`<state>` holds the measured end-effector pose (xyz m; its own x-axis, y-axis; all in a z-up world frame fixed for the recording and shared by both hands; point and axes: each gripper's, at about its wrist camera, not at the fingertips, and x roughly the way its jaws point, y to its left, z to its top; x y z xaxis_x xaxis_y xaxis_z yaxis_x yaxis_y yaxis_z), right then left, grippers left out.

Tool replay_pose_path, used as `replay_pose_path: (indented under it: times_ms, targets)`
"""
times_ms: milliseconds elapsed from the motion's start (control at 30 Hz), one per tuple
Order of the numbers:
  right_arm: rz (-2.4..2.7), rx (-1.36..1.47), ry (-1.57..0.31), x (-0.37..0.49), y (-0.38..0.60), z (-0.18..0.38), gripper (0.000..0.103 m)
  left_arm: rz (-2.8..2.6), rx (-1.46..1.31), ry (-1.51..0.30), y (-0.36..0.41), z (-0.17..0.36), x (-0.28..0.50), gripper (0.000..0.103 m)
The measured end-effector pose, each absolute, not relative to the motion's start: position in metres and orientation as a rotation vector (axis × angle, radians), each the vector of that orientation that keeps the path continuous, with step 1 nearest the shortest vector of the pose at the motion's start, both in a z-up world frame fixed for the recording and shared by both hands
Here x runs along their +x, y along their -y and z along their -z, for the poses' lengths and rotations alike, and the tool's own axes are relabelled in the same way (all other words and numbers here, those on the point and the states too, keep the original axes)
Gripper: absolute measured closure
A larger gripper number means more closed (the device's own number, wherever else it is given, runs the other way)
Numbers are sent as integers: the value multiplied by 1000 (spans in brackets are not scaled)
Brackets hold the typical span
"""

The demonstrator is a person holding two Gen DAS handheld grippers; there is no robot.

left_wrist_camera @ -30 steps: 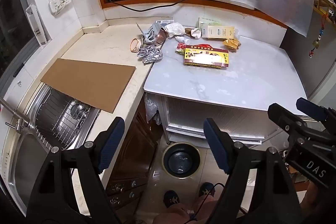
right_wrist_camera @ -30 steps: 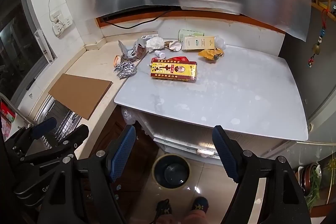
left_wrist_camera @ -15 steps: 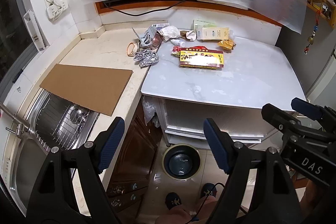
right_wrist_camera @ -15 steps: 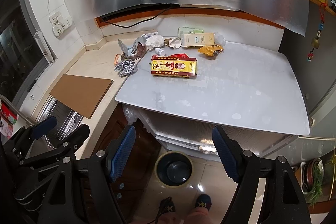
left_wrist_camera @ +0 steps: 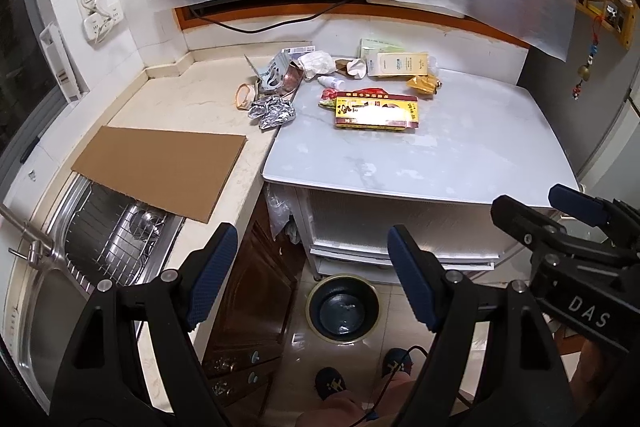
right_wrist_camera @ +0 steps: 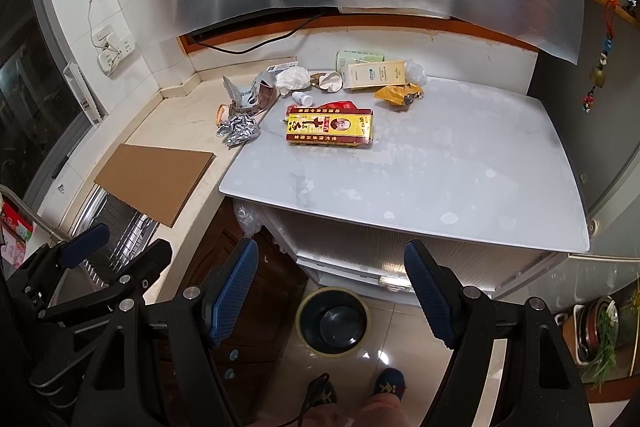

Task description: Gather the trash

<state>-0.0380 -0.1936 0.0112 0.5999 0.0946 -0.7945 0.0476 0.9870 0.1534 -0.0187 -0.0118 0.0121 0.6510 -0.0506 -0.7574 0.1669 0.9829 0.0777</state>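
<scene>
The left gripper (left_wrist_camera: 312, 275) and the right gripper (right_wrist_camera: 332, 291) both point steeply down with jaws wide apart and empty. The right one sits at 3 o'clock of the left.

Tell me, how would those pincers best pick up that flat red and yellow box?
The red and yellow box lies flat on the white tabletop. Probably best to come from above and pinch across its two long edges near the middle; the open right gripper looks wide enough, and that narrow span keeps it balanced.
</scene>
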Motion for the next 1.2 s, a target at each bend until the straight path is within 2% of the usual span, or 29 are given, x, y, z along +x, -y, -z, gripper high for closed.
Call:
replay_pose_path:
  times_ms: [1200]
  targets:
    - [38, 156, -892, -61, 180, -30, 26, 186, 160, -829, -5, -19, -28, 28]
